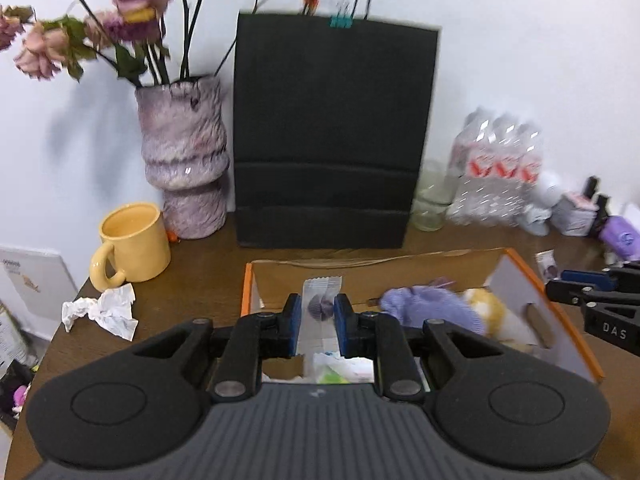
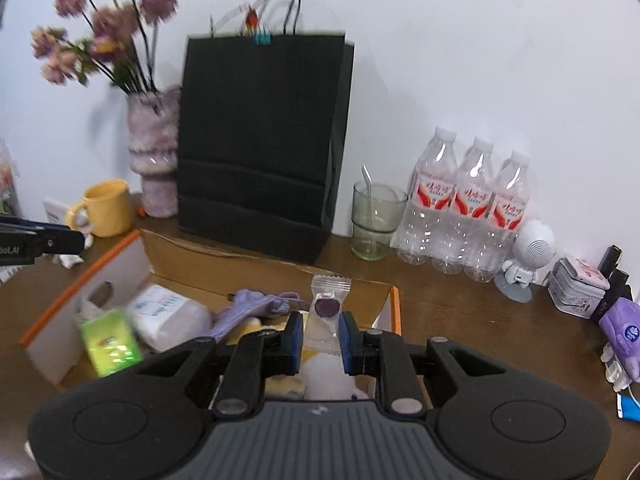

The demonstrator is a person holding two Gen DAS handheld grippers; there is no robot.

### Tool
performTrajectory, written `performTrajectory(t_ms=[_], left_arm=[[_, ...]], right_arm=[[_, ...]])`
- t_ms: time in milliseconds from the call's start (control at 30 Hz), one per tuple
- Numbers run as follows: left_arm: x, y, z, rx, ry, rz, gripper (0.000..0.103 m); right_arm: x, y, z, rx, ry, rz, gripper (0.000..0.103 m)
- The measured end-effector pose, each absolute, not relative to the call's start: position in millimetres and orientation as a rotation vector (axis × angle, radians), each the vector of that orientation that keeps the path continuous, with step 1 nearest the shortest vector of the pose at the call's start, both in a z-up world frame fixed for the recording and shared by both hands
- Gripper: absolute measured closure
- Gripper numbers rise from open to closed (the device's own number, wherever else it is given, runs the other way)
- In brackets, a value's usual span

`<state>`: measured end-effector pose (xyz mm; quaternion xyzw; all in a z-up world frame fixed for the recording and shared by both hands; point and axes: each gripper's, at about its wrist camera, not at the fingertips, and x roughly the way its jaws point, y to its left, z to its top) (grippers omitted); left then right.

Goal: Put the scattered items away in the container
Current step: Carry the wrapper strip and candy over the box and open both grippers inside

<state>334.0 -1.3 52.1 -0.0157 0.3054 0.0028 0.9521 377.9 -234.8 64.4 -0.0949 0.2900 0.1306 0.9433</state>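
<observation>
Between your right gripper's (image 2: pixel 319 338) narrow blue pads, low centre frame, the snack packet (image 2: pixel 327 312) stands upright, seemingly clamped, above the cardboard box (image 2: pixel 396 308); your left gripper (image 1: pixel 316 322) likewise pinches another packet (image 1: pixel 320 300).

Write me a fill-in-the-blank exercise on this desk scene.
1. The left gripper pinches the first packet and the right gripper pinches the second packet; each packet holds a ___ sweet.
2. The cardboard box below them has ___ edges.
3. The mug beside the vase is ___.

Missing words: purple; orange; yellow.
</observation>
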Motion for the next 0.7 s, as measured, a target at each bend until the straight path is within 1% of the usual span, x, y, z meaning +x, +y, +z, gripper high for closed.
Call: performTrajectory(t_ms=[133, 300, 600, 633, 667, 700], left_arm=[[353.8, 4.3, 33.0, -0.052, 0.683, 0.029, 0.085], [380.9, 4.8, 15.9, -0.009, 0.744, 0.063, 0.085], [407.1, -0.6, -2.1, 0.029, 0.811, 0.077, 0.083], [407.8, -0.3, -3.0, 0.027, 0.816, 0.081, 0.080], [408.1, 0.2, -3.6, 0.021, 0.821, 0.085, 0.070], [407.8, 0.3, -3.6, 0.019, 0.821, 0.087, 0.062]], right_arm=[[407.7, -231.8, 50.1, -0.192, 0.648, 0.253, 0.085], [436.5, -224.6, 29.8, -0.212, 0.705, 0.236, 0.085], [461.9, -220.1, 11.2, -0.209, 0.758, 0.223, 0.085], [462.9, -220.6, 11.4, -0.206, 0.759, 0.226, 0.084], [463.8, -221.7, 12.2, -0.203, 0.762, 0.227, 0.082], [464.2, -222.5, 12.8, -0.201, 0.763, 0.225, 0.078]])
